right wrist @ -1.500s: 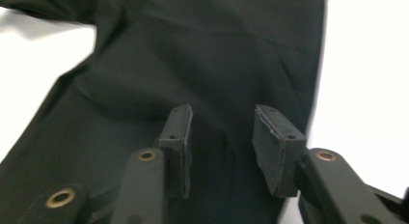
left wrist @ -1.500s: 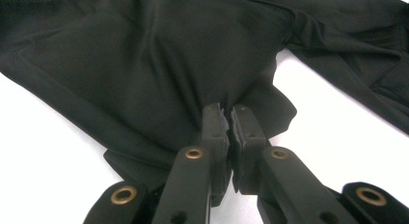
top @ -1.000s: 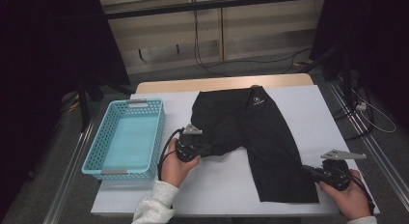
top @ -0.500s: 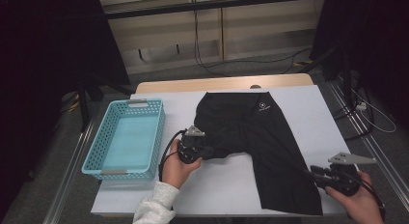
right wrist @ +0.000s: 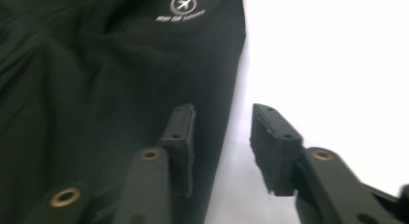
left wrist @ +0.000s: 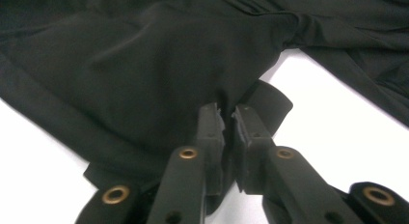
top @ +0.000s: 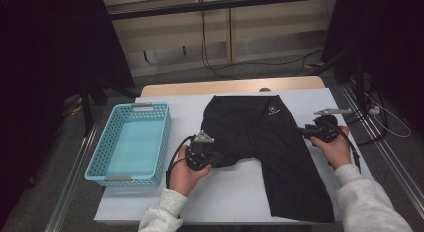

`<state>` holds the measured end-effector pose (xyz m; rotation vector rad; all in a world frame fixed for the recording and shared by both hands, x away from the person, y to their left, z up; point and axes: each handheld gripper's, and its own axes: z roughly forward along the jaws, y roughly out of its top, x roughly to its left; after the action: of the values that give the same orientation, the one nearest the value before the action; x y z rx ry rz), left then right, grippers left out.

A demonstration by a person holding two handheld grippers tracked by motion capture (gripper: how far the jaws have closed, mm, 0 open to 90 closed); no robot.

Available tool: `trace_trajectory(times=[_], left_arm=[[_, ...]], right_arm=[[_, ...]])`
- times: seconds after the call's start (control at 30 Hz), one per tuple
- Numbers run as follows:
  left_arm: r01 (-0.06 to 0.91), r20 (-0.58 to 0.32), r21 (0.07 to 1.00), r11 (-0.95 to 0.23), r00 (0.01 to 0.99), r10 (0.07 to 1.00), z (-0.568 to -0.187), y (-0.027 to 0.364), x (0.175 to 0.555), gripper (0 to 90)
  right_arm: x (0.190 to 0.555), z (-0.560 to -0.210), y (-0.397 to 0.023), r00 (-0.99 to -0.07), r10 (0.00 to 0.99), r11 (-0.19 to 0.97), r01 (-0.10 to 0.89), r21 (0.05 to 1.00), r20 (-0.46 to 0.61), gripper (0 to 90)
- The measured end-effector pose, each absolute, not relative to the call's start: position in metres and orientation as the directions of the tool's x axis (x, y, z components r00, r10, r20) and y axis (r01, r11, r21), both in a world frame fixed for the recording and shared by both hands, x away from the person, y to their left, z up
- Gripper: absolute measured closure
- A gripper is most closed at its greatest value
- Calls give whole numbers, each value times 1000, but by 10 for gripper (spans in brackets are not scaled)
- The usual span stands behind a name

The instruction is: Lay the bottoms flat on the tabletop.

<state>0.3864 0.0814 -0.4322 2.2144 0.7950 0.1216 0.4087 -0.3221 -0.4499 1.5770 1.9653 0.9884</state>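
A pair of black shorts lies spread on the white table, its waist far from me and a small white logo near the right hip. My left gripper is shut on the hem of the left leg; in the left gripper view its jaws pinch bunched black cloth. My right gripper is at the right side seam. Its jaws have just been opening and now stand open, one over the cloth, one over bare table, gripping nothing.
A light-blue plastic basket with nothing in it stands on the table's left part. Bare white table shows in front of the shorts and to their right. Cables lie on the floor beyond the far edge.
My right gripper let go of the right leg's hem at the near edge, opened, and moved away from me along the right seam. The right leg now lies flat. The left hand kept still.
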Motion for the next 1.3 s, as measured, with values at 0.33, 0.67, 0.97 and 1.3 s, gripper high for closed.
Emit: trace_trajectory(times=[0.33,0.67,0.97,1.3], left_arm=[[465,-122,713,-525,819,560,-435,75,385,764],[411,-67,738,-535,834,548,-445,64,387,625],[395,-43,747,-535,831,554,-448,64,389,486],[391,-50,777,-494,820,570,-430,70,384,366]], right_arm=[[462,-465,-321,-198,963,9,704,711,183,900],[472,-469,-362,-63,969,-134,679,722,239,895],[440,-462,-365,-111,979,-48,689,723,172,592],[359,-458,-353,-176,971,17,725,689,162,662]])
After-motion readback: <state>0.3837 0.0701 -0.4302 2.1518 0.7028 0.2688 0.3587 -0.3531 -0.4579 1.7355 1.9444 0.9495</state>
